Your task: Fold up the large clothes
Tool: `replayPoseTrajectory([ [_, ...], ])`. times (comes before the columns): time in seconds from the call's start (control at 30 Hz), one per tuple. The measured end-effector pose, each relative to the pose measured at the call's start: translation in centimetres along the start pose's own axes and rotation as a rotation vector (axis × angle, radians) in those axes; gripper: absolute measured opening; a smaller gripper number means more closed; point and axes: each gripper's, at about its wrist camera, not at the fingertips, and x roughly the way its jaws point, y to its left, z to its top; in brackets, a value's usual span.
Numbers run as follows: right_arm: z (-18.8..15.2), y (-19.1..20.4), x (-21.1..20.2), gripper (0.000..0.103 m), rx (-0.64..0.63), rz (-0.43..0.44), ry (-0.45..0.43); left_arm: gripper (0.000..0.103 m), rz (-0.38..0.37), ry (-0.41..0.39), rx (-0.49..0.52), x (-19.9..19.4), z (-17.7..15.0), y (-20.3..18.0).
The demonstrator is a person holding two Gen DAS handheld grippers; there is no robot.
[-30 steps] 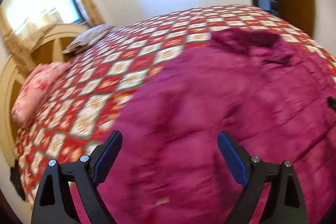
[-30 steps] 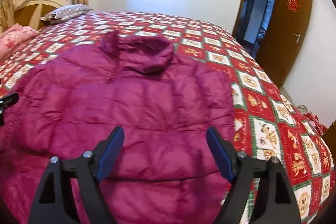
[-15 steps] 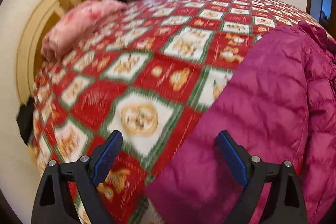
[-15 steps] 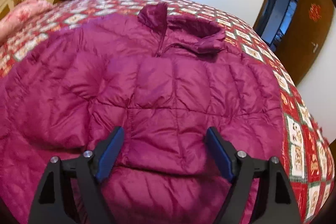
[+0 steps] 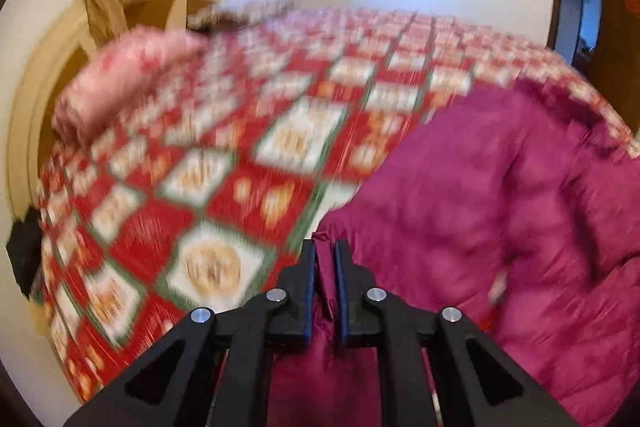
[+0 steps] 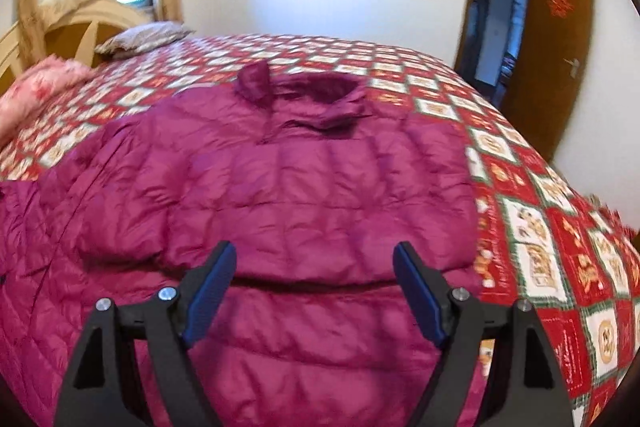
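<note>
A large magenta puffer jacket (image 6: 304,187) lies spread on the bed, collar (image 6: 304,91) toward the far side. In the left wrist view the jacket (image 5: 480,211) fills the right half. My left gripper (image 5: 325,247) is shut on the jacket's left edge, with a fold of fabric pinched between the blue pads. My right gripper (image 6: 314,259) is open and empty, hovering over the lower middle of the jacket, above a horizontal fold line.
The bed has a red, white and green checked quilt (image 6: 540,227). A pink folded blanket (image 5: 120,83) and a pillow (image 6: 140,37) lie near the wooden headboard (image 5: 52,67). An open brown door (image 6: 560,39) stands at the right.
My left gripper went from open to shut on the jacket's left edge. My right gripper stayed open and drew back a little from the jacket.
</note>
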Motion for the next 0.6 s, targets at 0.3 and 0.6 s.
replayPoseTrajectory([
  [0.3, 0.0, -3.1, -0.4, 0.083, 0.091, -0.038, -0.006, 0.001, -0.230, -0.231, 0.188, -8.3, 7.3, -14.3],
  [0.6, -1.0, -3.0, -1.0, 0.093, 0.028, -0.005, 0.021, 0.003, -0.283, -0.197, 0.127, -6.9, 7.4, -16.6],
])
